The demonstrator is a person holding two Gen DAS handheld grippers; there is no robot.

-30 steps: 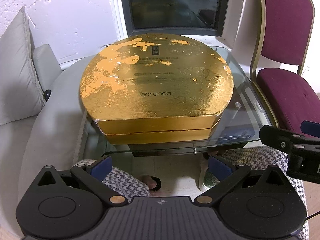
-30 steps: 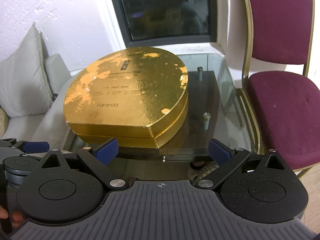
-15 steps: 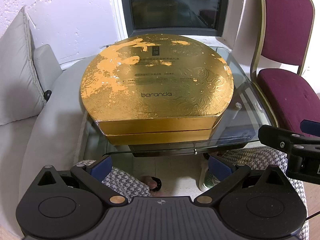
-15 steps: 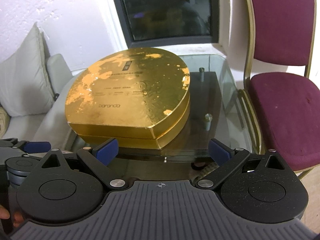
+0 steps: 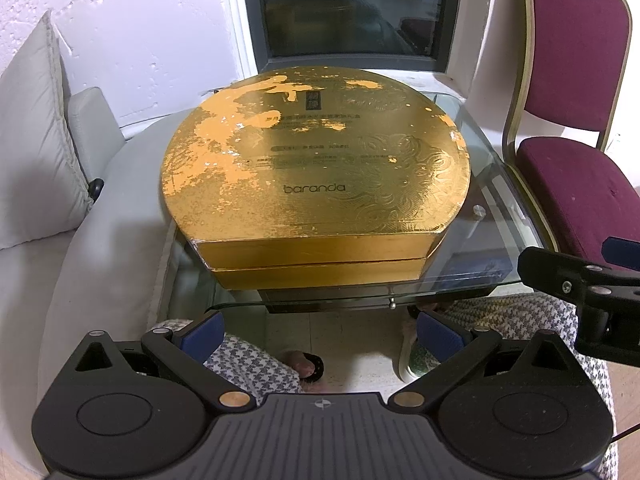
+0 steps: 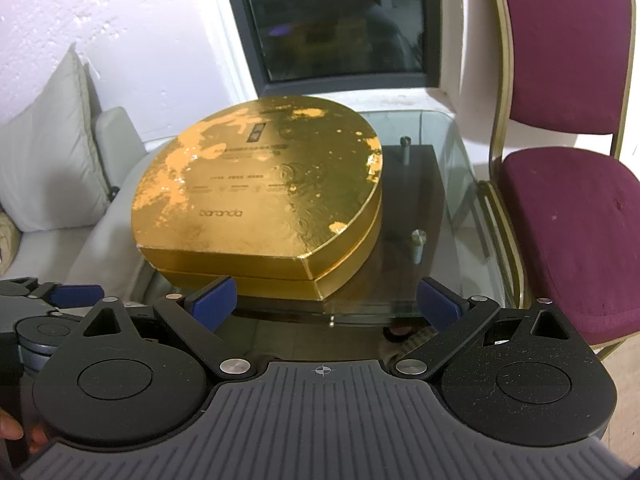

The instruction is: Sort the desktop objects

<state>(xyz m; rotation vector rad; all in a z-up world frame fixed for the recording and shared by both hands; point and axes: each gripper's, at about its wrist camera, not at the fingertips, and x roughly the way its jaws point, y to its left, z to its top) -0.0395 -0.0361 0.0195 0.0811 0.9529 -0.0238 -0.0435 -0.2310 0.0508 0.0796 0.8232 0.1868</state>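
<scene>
Shifted slightly closer to the table since one second ago in the right wrist view; near-identical in the left wrist view, box unmoved.

At 9 o'clock: grey fabric cushion (image 5: 32,152) against white wall, apart from the table.

At 12 o'clock: large gold foil-covered gift box with rounded back and flat front (image 5: 316,176), lid seated flush on base, resting on square clear glass table (image 5: 492,216). Occupies most of the glass; front edge near the table's front rim. No other loose desktop objects visible on the glass; only metal fixing studs.

At 6 o'clock: left gripper (image 5: 318,330), blue-padded fingers spread wide, grasping nothing, short of the table edge above patterned trousers.

At 3 o'clock: maroon upholstered chair with gold metal frame (image 5: 576,184), just beside the table.

Right gripper (image 6: 326,300): fingers likewise released and spread, holding nothing, level with the near glass rim, left pad overlapping the box's front face in view; contact not determinable.

Progress: indeterminate. Consistent either with sorting complete, contents stowed under closed lid, or with contents pending inside. Interior hidden.
</scene>
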